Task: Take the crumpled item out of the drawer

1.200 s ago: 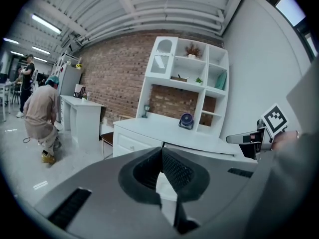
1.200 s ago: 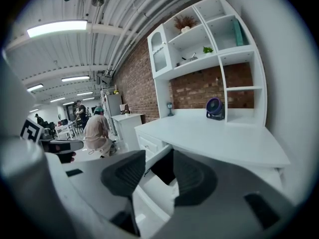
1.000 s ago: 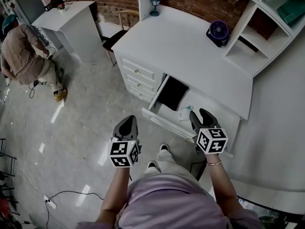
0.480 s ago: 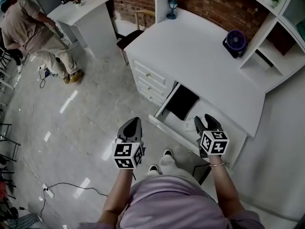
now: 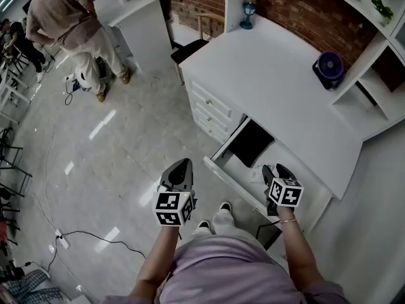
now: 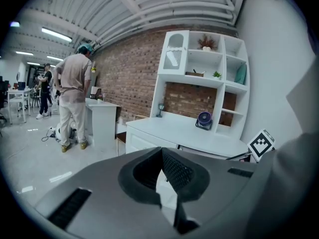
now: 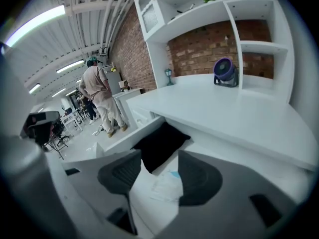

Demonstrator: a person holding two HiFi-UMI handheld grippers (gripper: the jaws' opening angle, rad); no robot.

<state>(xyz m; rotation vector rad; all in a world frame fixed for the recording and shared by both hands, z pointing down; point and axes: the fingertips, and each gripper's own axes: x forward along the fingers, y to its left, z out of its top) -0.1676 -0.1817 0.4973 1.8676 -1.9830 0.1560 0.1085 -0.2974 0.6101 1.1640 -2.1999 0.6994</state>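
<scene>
The white desk's drawer [image 5: 223,156] stands pulled open. On its floor lie a black flat item [image 5: 251,142] and, nearer me, a crumpled white item with a blue patch [image 7: 166,185], small in the head view [image 5: 256,171]. My right gripper [image 5: 276,170] hangs over the drawer's near right part. Its jaws [image 7: 159,158] are opening, and the crumpled item shows below and between them, untouched. My left gripper [image 5: 180,168] is held over the floor left of the drawer, shut and empty [image 6: 162,151].
A purple fan [image 5: 330,65] and a small blue lantern [image 5: 248,8] stand on the desk top [image 5: 272,75]. Shelves rise at the right. A chair [image 5: 196,43], a small white table [image 5: 136,11] and a standing person [image 5: 69,24] are at the back left. A cable [image 5: 95,239] lies on the floor.
My right gripper has moved from the drawer's front edge to above its inside, with its jaws a little wider. The person at the back has stood up by the small table.
</scene>
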